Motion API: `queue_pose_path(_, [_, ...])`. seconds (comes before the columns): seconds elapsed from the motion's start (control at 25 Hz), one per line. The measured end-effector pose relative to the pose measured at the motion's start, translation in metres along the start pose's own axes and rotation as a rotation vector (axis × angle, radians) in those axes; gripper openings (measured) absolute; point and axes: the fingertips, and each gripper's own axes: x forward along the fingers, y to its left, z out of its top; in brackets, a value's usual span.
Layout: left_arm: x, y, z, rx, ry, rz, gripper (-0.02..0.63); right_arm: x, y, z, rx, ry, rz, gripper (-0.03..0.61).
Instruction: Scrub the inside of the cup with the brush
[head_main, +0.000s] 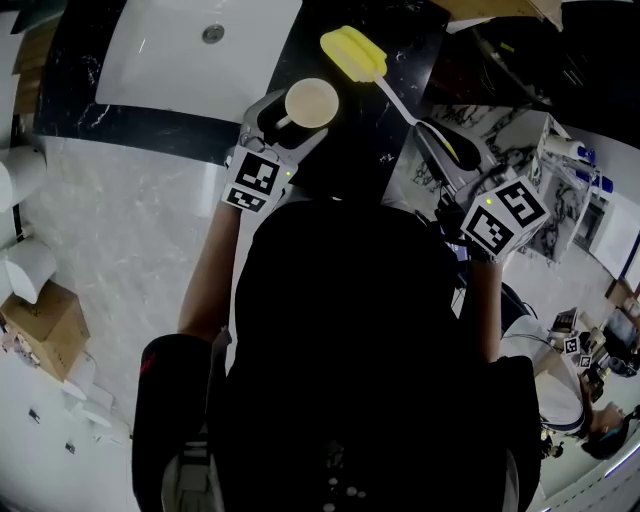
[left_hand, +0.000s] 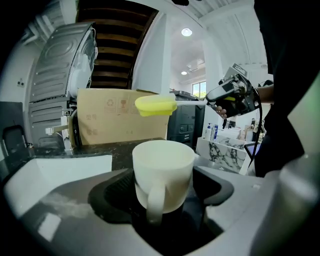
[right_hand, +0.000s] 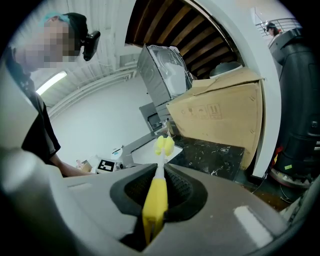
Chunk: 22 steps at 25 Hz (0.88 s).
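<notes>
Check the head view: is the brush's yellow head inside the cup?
No, the brush hangs with its head beside the cup, clear of its rim.

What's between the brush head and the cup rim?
Nothing. Left gripper view shows open air between the brush head and the cup; the head is outside the cup.

The cup (head_main: 311, 102) is coloured cream-white. The brush (head_main: 352, 54) is coloured yellow at head and handle, white along the shaft. The worktop (head_main: 70, 110) is patterned black with white veins. The sink (head_main: 170, 50) is white, the cardboard box (left_hand: 120, 120) brown.
</notes>
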Motion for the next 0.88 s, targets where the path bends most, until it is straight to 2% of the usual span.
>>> queue_pose_path(0.28, [-0.017, 0.005, 0.009, -0.081, -0.052, 0.035, 0.402, -0.004, -0.005, 0.015, -0.011, -0.110, -0.043, 0.041])
queue_pose_path(0.52, [-0.042, 0.012, 0.023, -0.140, -0.101, 0.141, 0.426, -0.005, -0.008, 0.010, -0.009, -0.101, -0.005, 0.041])
queue_pose_path(0.68, [-0.063, 0.009, 0.036, -0.205, -0.090, 0.244, 0.424, -0.015, -0.011, 0.012, -0.012, -0.134, 0.024, 0.041])
queue_pose_path(0.8, [-0.081, 0.006, 0.060, -0.211, -0.149, 0.336, 0.379, -0.025, -0.013, 0.021, 0.022, -0.203, 0.064, 0.041])
queue_pose_path(0.88, [-0.092, 0.002, 0.083, -0.202, -0.213, 0.386, 0.301, -0.032, -0.013, 0.025, 0.015, -0.224, 0.082, 0.041])
